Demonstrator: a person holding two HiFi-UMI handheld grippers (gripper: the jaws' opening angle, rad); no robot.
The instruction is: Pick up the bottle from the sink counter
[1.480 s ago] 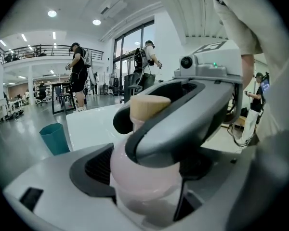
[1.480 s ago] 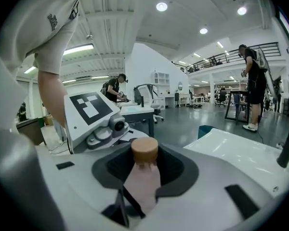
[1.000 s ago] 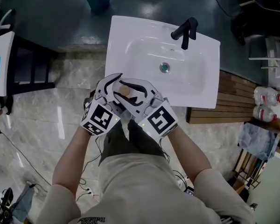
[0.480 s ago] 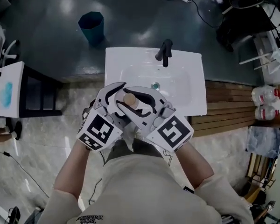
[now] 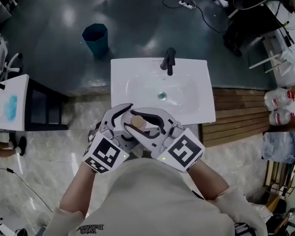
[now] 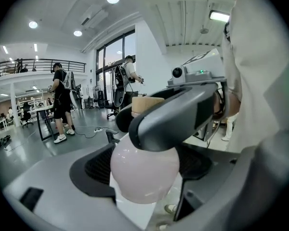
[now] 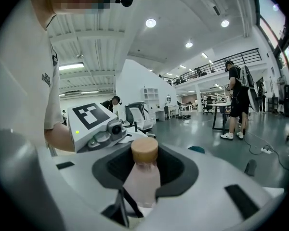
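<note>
A pale pink bottle with a tan cap point(image 5: 137, 121) is held upright in front of my chest, off the white sink point(image 5: 199, 107). My left gripper point(image 5: 119, 121) and right gripper point(image 5: 151, 123) both close round it from opposite sides. In the left gripper view the bottle's round body point(image 6: 144, 172) fills the gap between the dark pads of the left gripper point(image 6: 145, 177), and the right gripper's jaw crosses in front of its neck. The right gripper view shows the bottle point(image 7: 143, 179) standing between the pads of the right gripper point(image 7: 144, 174), cap uppermost.
The sink has a black faucet point(image 5: 168, 60) at its back and stands beyond the grippers. A teal bin point(image 5: 95, 38) is on the dark floor behind it, wooden planks point(image 5: 236, 114) lie to its right, and a white table point(image 5: 10, 102) is at the left. People stand far off.
Both grippers have drawn back with the bottle from over the sink's front edge toward my body. The sink now looks smaller and farther off. The grip looks the same.
</note>
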